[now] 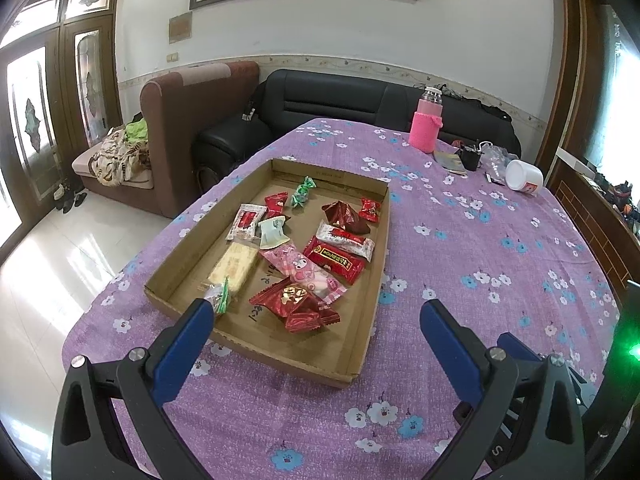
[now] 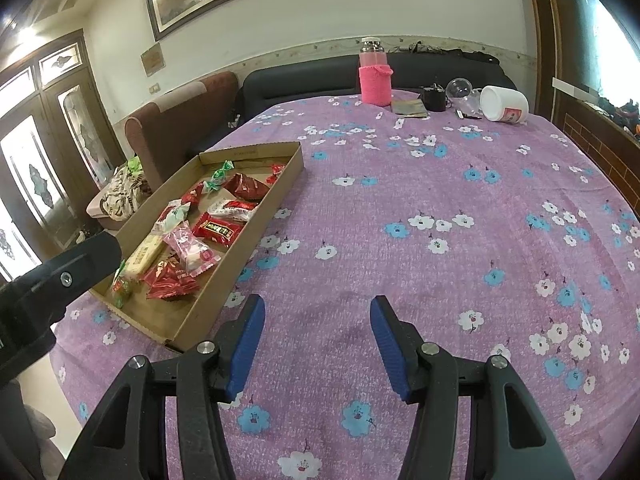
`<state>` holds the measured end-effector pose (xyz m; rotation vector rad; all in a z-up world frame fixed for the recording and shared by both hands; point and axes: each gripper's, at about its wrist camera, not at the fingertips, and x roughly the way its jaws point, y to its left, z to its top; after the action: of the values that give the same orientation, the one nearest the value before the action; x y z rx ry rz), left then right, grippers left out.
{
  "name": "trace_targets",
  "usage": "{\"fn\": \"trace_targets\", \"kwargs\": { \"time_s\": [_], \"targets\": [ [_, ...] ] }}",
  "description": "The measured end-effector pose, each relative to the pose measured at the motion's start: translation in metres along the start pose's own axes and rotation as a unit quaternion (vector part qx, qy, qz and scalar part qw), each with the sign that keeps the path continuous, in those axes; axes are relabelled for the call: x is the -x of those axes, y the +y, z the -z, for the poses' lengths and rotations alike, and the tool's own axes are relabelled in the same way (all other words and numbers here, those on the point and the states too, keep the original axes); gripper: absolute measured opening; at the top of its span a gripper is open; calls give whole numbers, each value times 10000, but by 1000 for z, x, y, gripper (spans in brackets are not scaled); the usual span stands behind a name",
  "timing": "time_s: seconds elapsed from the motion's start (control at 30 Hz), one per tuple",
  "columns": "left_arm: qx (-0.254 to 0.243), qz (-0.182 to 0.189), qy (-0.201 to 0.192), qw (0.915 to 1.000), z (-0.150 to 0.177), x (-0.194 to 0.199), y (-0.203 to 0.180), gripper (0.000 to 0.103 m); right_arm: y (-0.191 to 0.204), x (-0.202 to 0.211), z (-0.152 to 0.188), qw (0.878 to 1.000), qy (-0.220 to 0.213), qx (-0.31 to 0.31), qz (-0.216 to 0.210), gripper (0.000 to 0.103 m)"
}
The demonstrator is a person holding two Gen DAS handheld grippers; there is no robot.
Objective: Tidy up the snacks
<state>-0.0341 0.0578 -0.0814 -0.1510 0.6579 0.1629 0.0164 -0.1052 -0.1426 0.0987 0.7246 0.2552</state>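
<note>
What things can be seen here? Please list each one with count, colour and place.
cardboard tray: 1, brown, on the cloth, left part of table
wrapped snacks: about a dozen, mostly red, also pink, green, white, yellow, all inside the tray
tablecloth: 1, purple with white and blue flowers, covers the table
bottle: 1, pink knitted sleeve, far edge
white tub: 1, lying on its side, far right
sofa: 1, black, behind the table
left gripper: blue pads, open, before the tray
right gripper: blue pads, open, over bare cloth
</note>
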Motion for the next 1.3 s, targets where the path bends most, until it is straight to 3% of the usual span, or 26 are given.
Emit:
{"fn": "trace_targets", "kwargs": {
  "time_s": [0.67, 1.03, 1.3],
  "targets": [
    [95, -54, -35, 9999, 3, -2, 8, 103, 0, -3, 3, 10000, 23, 24, 12, 59],
    [308, -382, -881, 9949, 2, 28, 18, 103, 4, 1, 6, 9999, -70, 153, 32, 59],
    [687, -562, -1957, 9766, 6, 73, 32, 103, 7, 6, 6, 9996, -152, 218, 58, 59]
  ]
}}
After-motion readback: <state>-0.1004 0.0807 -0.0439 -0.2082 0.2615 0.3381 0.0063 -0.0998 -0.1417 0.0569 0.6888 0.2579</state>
